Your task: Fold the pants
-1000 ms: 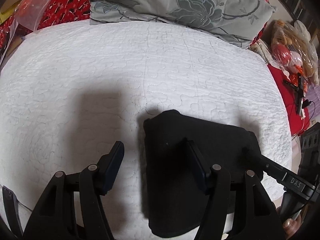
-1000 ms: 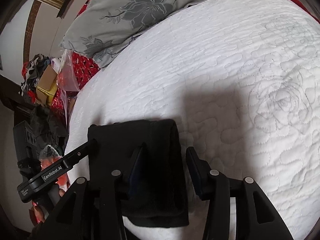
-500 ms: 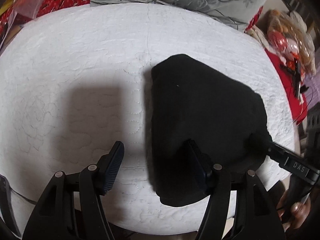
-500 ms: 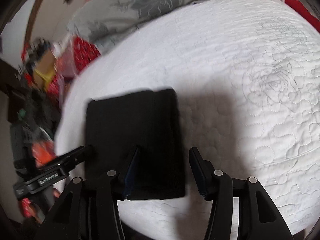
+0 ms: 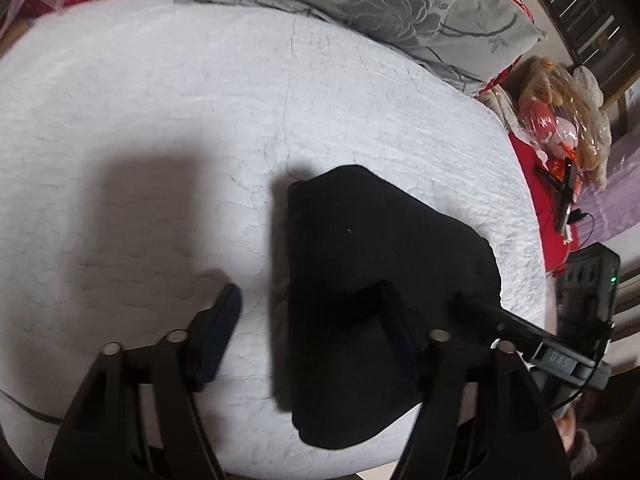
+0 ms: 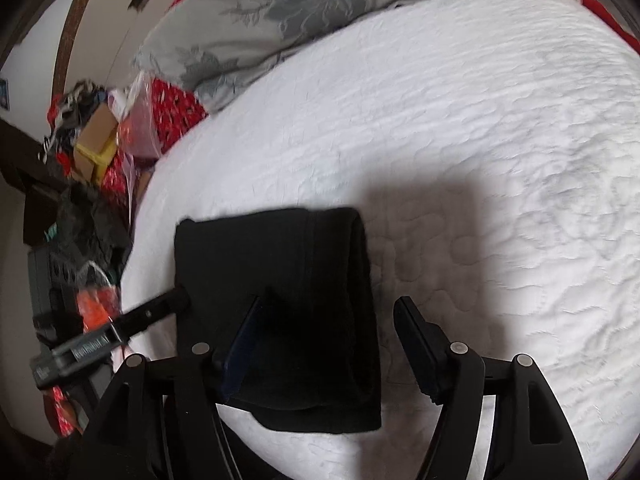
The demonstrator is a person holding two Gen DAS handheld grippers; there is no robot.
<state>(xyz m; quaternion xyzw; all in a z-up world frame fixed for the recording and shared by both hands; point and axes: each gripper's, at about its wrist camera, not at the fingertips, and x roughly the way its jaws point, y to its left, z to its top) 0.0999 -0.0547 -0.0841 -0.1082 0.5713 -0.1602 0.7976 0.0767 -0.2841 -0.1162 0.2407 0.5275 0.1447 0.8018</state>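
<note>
The black pants [image 5: 360, 260] lie folded into a thick rectangle near the front edge of the white quilted bed [image 5: 160, 120]. My left gripper [image 5: 308, 292] hovers over the bundle's left edge with its jaws opening. One pad is above the cloth and the other above bare quilt, and neither presses. My right gripper [image 6: 330, 302] straddles the rounded right edge of the pants [image 6: 280, 256], its jaws also opening and not gripping. Each view shows a finger of the other gripper at the far side of the bundle: the right one's finger [image 5: 500, 320] and the left one's finger [image 6: 156, 312].
A grey flowered pillow [image 5: 400, 4] lies along the back of the bed. To the right of the bed are a plastic bag of toys [image 5: 560, 120] and a black device [image 5: 588, 292]. Boxes and red bags [image 6: 96, 140] are piled off its left side.
Both grippers' jaws have spread wider. The left gripper's view tipped down toward the bed and shifted over the bundle. The pants stay folded in place.
</note>
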